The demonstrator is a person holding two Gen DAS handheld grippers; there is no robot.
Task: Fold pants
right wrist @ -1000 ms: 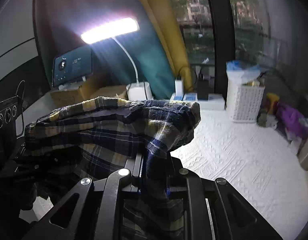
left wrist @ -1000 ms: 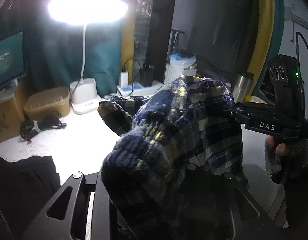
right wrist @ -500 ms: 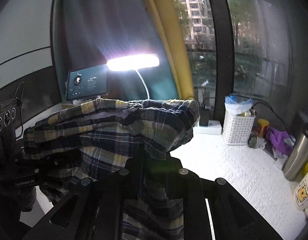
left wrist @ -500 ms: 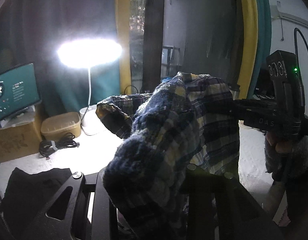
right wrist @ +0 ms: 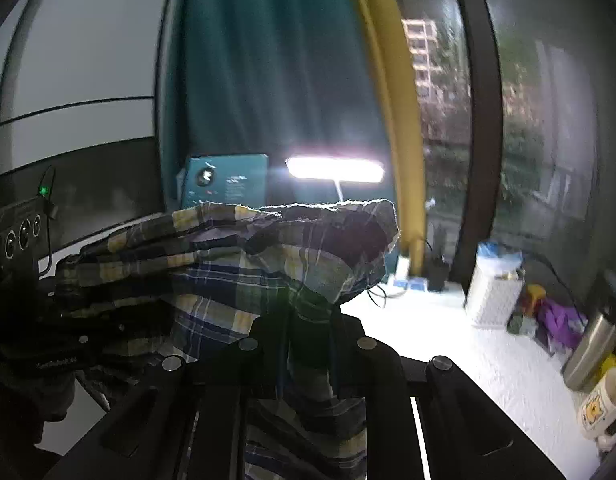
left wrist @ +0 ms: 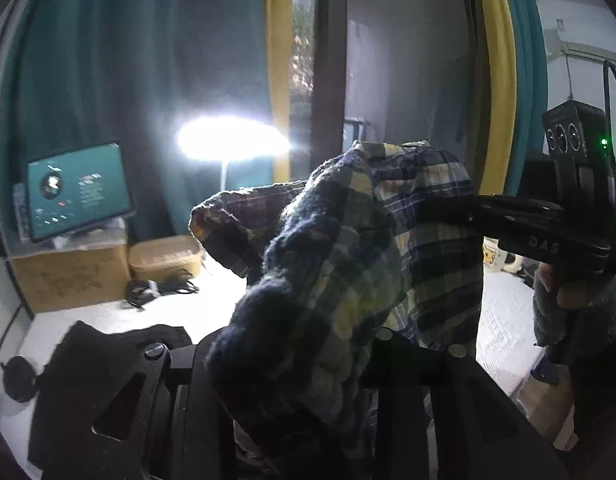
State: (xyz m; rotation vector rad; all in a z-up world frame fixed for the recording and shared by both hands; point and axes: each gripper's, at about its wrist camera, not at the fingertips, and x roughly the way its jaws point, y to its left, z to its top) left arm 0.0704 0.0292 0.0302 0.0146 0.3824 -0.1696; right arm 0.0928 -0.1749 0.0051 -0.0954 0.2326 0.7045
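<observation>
Left wrist view: your left tool [left wrist: 303, 364] is clenched on a bunched edge of the blue-and-yellow plaid flannel pants [left wrist: 348, 264], which hang in the air above the white textured desk [left wrist: 87, 320]. The right tool [left wrist: 440, 208] grips the far end of the same edge.

Right wrist view: your right tool [right wrist: 303, 344] is clamped on the pants [right wrist: 235, 264], stretched toward the left tool [right wrist: 107, 320].

Progress (judged): the cloth is bunched and airborne; no fold is visible. Laying flat and every fold remain.
</observation>
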